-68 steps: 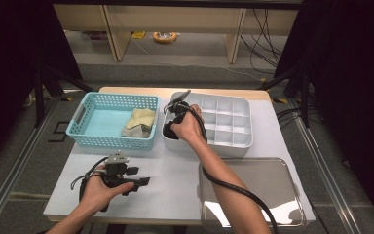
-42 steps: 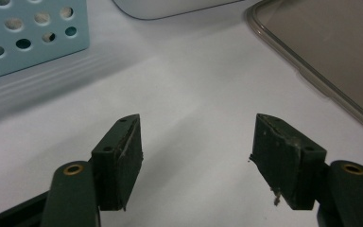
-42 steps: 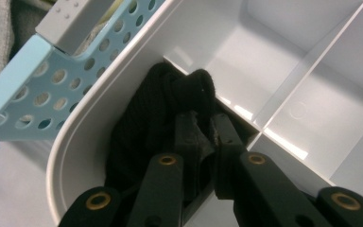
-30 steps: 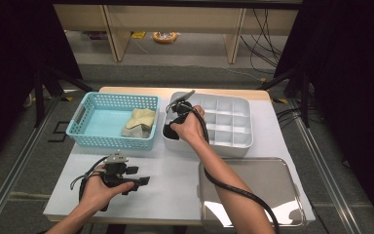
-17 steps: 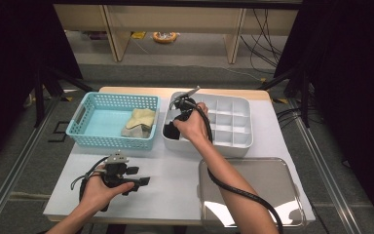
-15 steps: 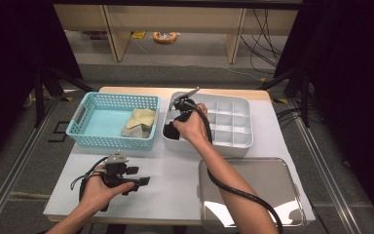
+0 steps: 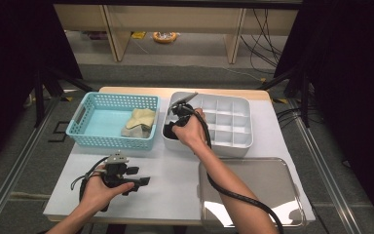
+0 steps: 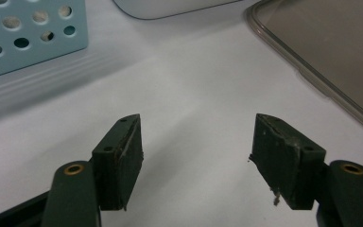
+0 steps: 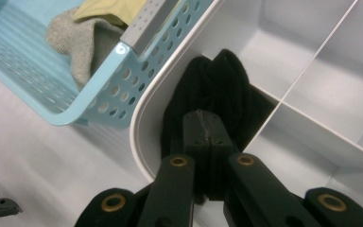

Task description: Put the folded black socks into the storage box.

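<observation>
Now the right gripper (image 9: pixel 208 137) sat at the near-left corner compartment of the white divided box (image 9: pixel 312 94), its jaws having just been closing until the pads met, with a black sock (image 9: pixel 212 90) bunched right ahead of and around the fingertips; whether any fabric was truly pinched I cannot tell. Its long axis ran away from the fingers. Compared with earlier, that hand sat slightly deeper. The left gripper (image 8: pixel 196 156), farther off, rested spread over bare table (image 8: pixel 194 71)

The right gripper (image 9: pixel 207 135) has just closed, jaws pressed together; the left gripper (image 8: pixel 196 163) rests with jaws apart.
</observation>
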The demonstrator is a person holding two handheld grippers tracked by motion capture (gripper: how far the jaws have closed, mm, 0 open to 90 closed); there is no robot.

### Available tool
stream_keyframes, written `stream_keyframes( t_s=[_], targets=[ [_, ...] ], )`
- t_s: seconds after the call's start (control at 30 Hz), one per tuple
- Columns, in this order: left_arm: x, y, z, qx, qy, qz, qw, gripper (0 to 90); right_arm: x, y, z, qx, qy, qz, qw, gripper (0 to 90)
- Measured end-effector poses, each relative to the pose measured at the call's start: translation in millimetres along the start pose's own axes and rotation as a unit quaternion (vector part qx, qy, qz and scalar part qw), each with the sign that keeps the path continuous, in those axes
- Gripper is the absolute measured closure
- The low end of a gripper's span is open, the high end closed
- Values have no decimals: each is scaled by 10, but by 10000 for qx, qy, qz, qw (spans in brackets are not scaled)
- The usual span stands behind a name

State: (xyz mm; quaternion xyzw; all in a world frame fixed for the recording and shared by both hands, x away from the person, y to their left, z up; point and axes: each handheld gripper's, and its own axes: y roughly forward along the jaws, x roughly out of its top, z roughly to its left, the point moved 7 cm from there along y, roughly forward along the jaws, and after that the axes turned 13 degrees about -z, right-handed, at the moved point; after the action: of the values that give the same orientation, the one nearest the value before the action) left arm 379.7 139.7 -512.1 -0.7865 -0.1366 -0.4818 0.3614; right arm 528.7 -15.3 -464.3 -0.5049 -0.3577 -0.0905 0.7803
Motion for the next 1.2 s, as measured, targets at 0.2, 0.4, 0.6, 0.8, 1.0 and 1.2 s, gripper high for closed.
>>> stream_keyframes(
  t_s=[0.2, 0.4, 0.6, 0.8, 1.0, 1.2],
  targets=[
    [1, 1, 1, 32, 12, -9, 10000, 340, -21, 4, 19, 97, -102, -26, 9999, 900],
    [21, -11, 7, 79, 8, -85, 9999, 357, -37, -29, 53, 122, -39, -47, 9999, 900],
    [156, -92, 14, 116, 49, -292, 9995, 434, -34, -153, 62, 196, -16, -294, 9994, 894],
    [369, -151, 111, 357, 144, -431, 9983, 501, -81, -331, 11, 280, -106, -514, 9982, 855],
    [673, -172, 282, 556, 68, -554, 9969, 522, -146, -468, -32, 314, -154, -737, 9967, 791],
    [973, -67, 537, 889, 105, -426, 9951, 491, -193, -580, -22, 346, -176, -893, 9953, 746]
  ],
)
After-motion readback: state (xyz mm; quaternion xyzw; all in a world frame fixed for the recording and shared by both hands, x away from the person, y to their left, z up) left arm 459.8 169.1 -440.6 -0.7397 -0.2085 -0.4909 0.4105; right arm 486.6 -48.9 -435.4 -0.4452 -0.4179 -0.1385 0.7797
